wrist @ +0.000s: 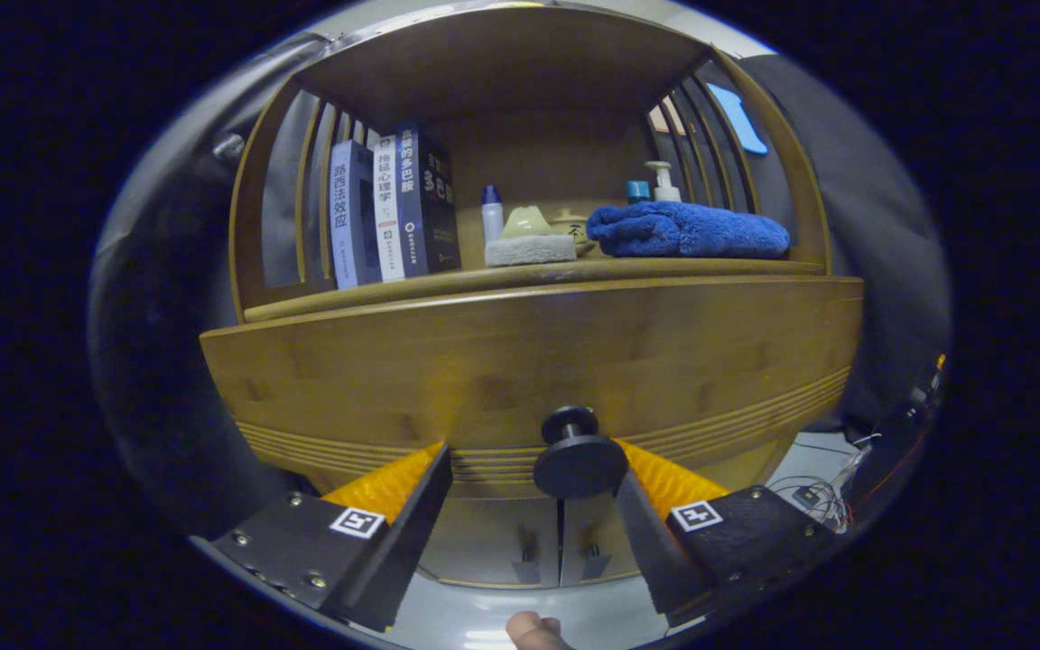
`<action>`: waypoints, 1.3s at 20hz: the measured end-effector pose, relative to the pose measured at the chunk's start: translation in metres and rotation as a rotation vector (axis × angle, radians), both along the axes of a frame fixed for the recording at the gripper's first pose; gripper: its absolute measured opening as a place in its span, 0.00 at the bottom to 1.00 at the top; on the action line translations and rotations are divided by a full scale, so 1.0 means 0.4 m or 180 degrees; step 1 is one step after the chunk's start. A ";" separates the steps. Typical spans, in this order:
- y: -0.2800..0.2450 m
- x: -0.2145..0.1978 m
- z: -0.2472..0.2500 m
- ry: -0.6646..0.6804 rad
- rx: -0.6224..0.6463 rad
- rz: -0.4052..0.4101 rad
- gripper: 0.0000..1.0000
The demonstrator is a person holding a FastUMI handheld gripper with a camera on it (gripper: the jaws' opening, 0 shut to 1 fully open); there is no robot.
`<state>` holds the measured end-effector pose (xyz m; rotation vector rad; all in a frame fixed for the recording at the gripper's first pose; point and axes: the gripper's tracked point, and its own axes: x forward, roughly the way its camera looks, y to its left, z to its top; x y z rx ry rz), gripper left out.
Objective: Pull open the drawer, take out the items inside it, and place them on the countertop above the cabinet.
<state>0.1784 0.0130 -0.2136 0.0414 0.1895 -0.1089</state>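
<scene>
- Two fingers of the gripper (529,469) stand spread wide, nothing pinched; the round dark knob (578,456) sits between them, nearer the right finger, which seems just beside it or touching, I cannot tell which.
- The drawer (529,361) looks shut, its wooden front flush under the desk (520,271); whatever lies inside is hidden.
- On the desk stand several books (391,217), a small bottle (492,212), a sponge-like block (530,249), a folded blue towel (688,230) and a pump bottle (663,181). Whether any came from the drawer cannot be told.
- The knob is the only hold: stiff, small, smooth and likely slippery, so the fingers should close squarely on its neck behind the disc.
- The drawer is probably rigid wood of moderate weight; a straight, level pull should keep it from binding.
</scene>
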 end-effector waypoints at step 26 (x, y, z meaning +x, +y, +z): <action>-0.063 -0.082 -0.054 0.0234 -0.0039 -0.0173 0.99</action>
